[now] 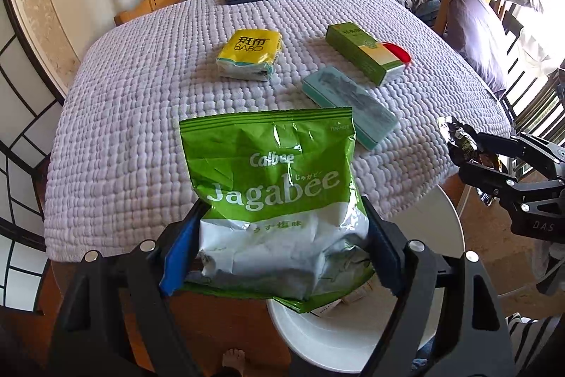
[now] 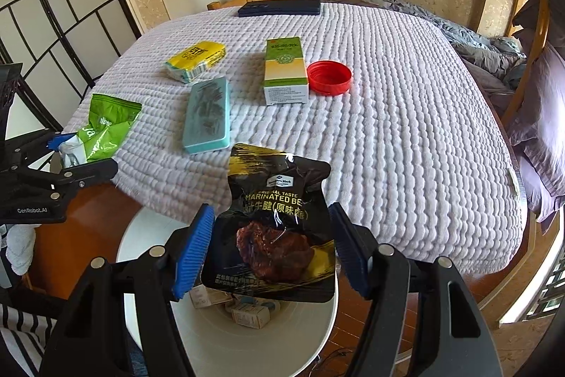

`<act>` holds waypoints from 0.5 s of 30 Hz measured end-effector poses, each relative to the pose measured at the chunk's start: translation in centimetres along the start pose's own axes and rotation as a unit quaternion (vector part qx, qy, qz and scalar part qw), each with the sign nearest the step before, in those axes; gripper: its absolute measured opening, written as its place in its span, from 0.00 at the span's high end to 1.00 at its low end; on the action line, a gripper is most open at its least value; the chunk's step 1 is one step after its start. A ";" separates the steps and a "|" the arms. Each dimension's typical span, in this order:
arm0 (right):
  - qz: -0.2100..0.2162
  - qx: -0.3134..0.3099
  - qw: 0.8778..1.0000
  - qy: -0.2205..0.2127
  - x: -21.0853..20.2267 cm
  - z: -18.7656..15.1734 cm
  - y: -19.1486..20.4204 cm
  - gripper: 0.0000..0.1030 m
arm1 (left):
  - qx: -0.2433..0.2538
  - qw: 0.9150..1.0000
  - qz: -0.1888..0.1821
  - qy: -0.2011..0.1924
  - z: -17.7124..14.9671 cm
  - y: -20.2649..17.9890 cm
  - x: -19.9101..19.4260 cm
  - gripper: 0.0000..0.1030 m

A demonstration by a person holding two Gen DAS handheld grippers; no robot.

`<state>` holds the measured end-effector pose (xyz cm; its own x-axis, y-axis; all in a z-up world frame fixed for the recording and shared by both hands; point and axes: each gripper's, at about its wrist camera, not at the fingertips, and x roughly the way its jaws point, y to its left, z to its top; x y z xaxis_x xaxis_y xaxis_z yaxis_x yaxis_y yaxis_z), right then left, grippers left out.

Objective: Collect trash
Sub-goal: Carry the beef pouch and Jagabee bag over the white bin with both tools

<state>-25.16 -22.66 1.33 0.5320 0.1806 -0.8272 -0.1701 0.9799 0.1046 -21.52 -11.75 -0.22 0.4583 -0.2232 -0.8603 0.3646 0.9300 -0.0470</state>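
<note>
Left wrist view: left gripper (image 1: 282, 246) clamps green Jagabee bag (image 1: 275, 186) above white bin (image 1: 445, 235) at bed edge. Right gripper (image 2: 272, 249) grips black marinated-beef pouch (image 2: 279, 225) over the bin. On bedspread (image 2: 406, 136): yellow tissue pack (image 2: 196, 60), teal case (image 2: 208, 113), green box (image 2: 285, 73), red lid (image 2: 329, 76).

Dark flat case (image 2: 279, 8) on quilted bedspread (image 2: 406, 115), far edge

Bin (image 2: 317, 334) contents mostly hidden by black pouch (image 2: 279, 225), small boxes' print unreadable
</note>
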 end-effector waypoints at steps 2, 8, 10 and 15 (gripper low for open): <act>0.006 -0.002 1.000 0.002 -0.4 -0.5 0.2 0.36 | 0.002 1.000 -0.001 0.001 -0.4 -0.5 -0.3 0.19; 0.018 -0.007 1.000 0.007 -0.9 -1.6 0.9 0.36 | 0.004 1.000 -0.003 0.007 -1.6 -1.8 -0.8 0.19; 0.022 -0.007 1.000 0.009 -1.2 -2.0 1.0 0.36 | 0.003 1.000 -0.005 0.010 -2.0 -2.3 -1.0 0.19; 0.032 -0.015 0.999 0.014 -1.8 -2.6 1.3 0.36 | 0.010 1.000 -0.009 0.017 -3.0 -3.4 -1.3 0.22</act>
<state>-28.49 -21.96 1.51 0.4955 0.2409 -0.8345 -0.2286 0.9631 0.1423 -25.78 -13.74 -0.47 0.4239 -0.2297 -0.8761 0.3889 0.9197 -0.0530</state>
